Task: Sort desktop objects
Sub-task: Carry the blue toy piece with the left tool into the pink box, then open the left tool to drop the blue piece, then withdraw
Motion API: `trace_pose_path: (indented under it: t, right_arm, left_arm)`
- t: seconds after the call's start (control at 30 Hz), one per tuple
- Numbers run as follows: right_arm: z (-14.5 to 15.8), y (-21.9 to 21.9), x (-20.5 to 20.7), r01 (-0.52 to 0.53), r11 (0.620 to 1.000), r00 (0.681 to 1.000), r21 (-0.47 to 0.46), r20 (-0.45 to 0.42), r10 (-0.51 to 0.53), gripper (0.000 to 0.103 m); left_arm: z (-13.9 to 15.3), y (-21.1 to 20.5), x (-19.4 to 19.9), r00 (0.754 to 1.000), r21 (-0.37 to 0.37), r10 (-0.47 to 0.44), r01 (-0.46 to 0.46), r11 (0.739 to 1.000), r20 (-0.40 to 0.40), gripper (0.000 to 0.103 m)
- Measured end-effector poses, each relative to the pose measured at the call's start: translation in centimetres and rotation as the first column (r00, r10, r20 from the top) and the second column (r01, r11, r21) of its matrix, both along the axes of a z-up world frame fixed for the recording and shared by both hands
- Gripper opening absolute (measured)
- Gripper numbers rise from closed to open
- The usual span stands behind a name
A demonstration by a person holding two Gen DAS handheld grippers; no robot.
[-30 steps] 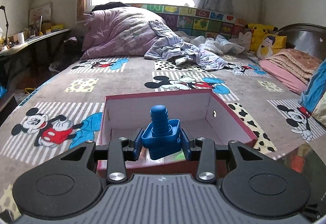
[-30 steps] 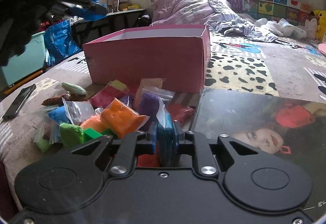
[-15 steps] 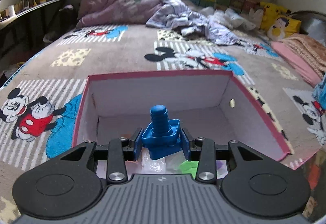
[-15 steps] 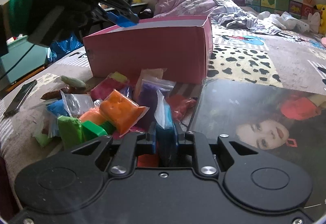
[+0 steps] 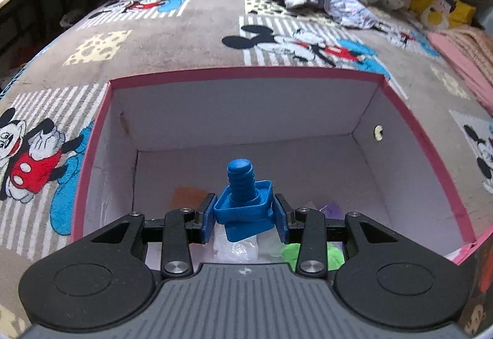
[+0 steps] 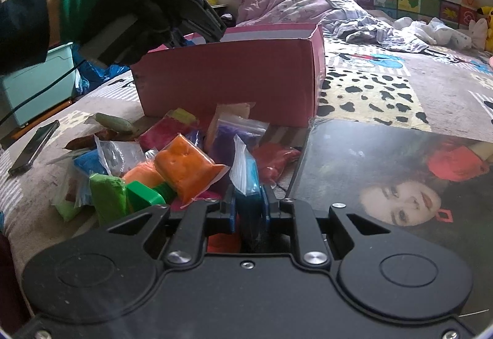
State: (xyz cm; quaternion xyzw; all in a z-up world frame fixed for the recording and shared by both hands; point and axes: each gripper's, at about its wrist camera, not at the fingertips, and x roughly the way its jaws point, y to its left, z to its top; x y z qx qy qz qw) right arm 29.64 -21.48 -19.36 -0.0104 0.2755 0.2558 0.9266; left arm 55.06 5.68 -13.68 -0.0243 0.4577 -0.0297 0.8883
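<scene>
Left wrist view: the left hand-held gripper (image 5: 245, 212) is clamped on a blue plastic bolt piece (image 5: 243, 200), its threaded stem pointing away. It hangs over the open pink box (image 5: 409, 120), with green and clear bags lying on the box floor just beneath.

Right wrist view: the right hand-held gripper (image 6: 249, 209) is closed on a blue clay bag (image 6: 246, 175). An orange bag (image 6: 188, 169) lies just left, and the box stands beyond on the bed.

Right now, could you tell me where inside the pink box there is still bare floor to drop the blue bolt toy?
The pink box has bare white floor across its far half, bordered by the back wall and both side walls. The near edge is crowded: an orange bag, a clear bag, a green bag and a purple bag lie under the left claw, which holds the blue bolt toy.
</scene>
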Motion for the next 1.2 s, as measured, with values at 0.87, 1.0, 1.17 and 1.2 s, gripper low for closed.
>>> trace_pose_path:
  t: [0.87,1.0,1.17,1.2]
  right_arm:
    - [0.2,-0.1,0.0,-0.015,1.0,1.0,0.001,-0.003,0.015,0.015]
    - [0.2,-0.2,0.0,-0.012,1.0,1.0,0.008,-0.004,0.012,0.015]
    - [0.2,-0.4,0.1,-0.013,1.0,1.0,0.018,-0.001,0.013,0.015]
    - [0.2,-0.4,0.1,-0.013,1.0,1.0,0.02,-0.003,0.013,0.015]
  left_arm:
    - [-1.1,0.0,2.3,0.99,0.014,0.038,-0.037,0.999,-0.134,0.049]
    - [-0.9,0.1,2.1,0.991,0.008,0.048,-0.047,0.999,-0.124,0.049]
    - [-0.3,0.2,1.6,0.994,-0.01,0.052,-0.053,0.999,-0.099,0.049]
    - [-0.1,0.2,1.5,0.994,-0.017,0.052,-0.053,0.998,-0.091,0.05]
